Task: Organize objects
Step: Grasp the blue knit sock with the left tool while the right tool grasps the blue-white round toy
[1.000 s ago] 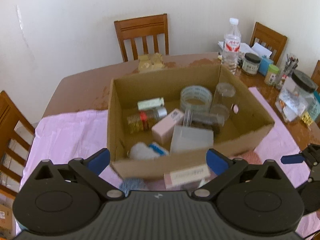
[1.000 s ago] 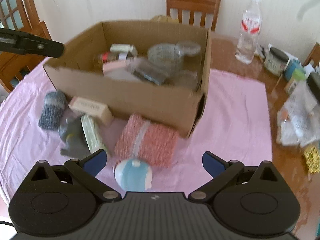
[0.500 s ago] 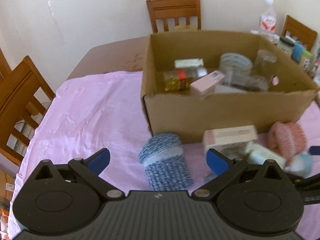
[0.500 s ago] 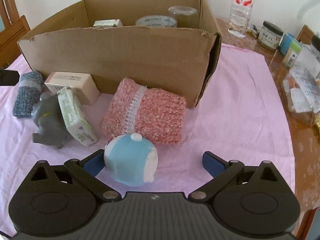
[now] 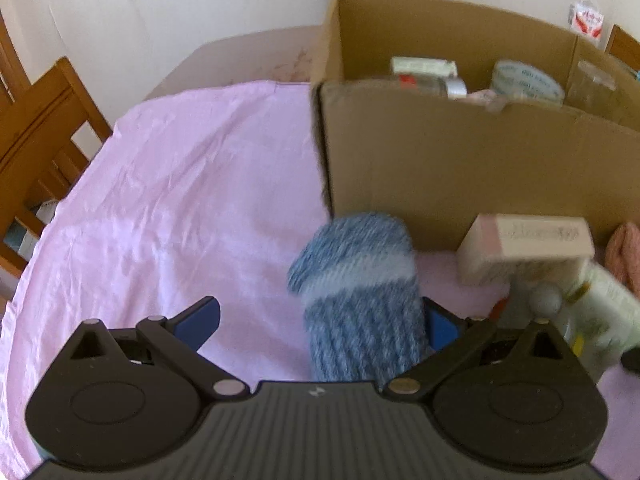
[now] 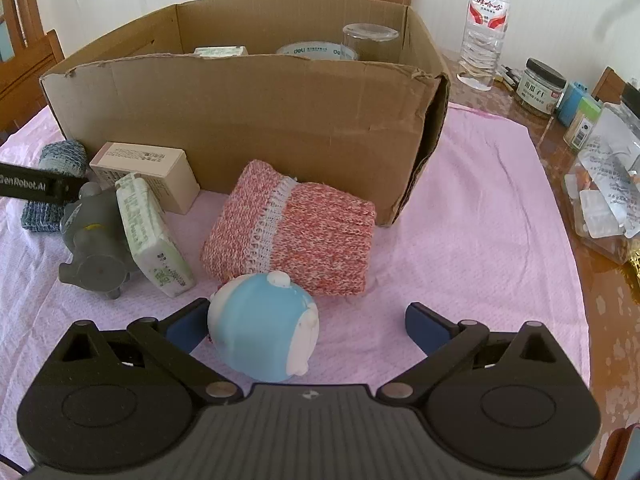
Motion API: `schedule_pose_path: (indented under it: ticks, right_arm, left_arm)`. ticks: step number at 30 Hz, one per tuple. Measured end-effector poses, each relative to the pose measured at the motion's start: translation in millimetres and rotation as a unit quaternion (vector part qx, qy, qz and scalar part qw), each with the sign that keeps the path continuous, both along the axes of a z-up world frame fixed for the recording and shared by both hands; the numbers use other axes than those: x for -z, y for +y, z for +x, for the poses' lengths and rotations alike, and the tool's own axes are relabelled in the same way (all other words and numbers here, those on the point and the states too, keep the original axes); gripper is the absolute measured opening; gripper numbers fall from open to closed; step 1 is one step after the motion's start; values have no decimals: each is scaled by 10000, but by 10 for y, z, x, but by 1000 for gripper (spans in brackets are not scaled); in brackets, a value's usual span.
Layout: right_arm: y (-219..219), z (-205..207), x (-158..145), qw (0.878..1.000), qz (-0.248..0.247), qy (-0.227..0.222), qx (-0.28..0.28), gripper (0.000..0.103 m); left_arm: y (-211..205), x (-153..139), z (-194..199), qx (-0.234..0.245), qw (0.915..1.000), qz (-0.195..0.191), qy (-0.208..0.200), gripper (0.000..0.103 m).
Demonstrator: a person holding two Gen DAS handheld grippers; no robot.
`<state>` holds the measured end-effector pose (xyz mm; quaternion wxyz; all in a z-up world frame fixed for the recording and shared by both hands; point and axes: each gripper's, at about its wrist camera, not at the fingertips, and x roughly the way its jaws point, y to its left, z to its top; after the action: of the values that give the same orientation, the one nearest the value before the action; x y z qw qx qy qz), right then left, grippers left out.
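Observation:
A blue knitted roll (image 5: pixel 360 296) lies on the pink cloth (image 5: pixel 160 200) before the cardboard box (image 5: pixel 460 168). My left gripper (image 5: pixel 320 320) is open, with the roll between its jaws against the right finger. My right gripper (image 6: pixel 306 318) is open, with a blue-and-white round toy (image 6: pixel 262 328) between its jaws near the left finger. A pink knitted roll (image 6: pixel 292 228), a pale carton (image 6: pixel 148 172), a green-white packet (image 6: pixel 154 236) and a grey toy (image 6: pixel 94 240) lie in front of the box (image 6: pixel 240 112). The left gripper's finger (image 6: pixel 40 186) shows at the left edge.
The box holds a tape roll (image 6: pixel 316 51), a clear jar (image 6: pixel 370 40) and small packs. A water bottle (image 6: pixel 484 28), jars (image 6: pixel 540 86) and bags (image 6: pixel 604 184) crowd the bare table at right. Wooden chairs (image 5: pixel 36 128) stand around the table.
Both grippers have dropped low and moved forward. The blue knitted roll now sits between my left jaws, and the blue toy has come further in between my right jaws.

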<state>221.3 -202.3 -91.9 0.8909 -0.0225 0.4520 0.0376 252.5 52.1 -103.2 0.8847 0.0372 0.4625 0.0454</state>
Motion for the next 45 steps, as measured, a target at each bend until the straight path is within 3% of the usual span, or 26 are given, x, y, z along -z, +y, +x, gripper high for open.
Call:
schedule_pose_path:
  ticks: [6,11,19,33,45]
  right_arm:
    - [-25,10,-1,10000,3,-10,-95,103]
    - [-22,-11,-3,9999,8,-63,-114,103]
    - [-26,-1,0,9999,11,-118,-122,103]
    - [-37,45,-18,10000,1,-42,-32,103]
    - [88,-63,-97,10000,-10,2,-71,101]
  left_arm:
    - [145,-3,-127,57,9999,-75,135,102]
    - [179,38,-91,-16,9985,-522,177,103]
    - [44,62,-37,346,9980,-523,-67,103]
    - [-17,79,19,397,9978,-485,-211,103]
    - [-104,12,3,991,9940,-335,-313,82]
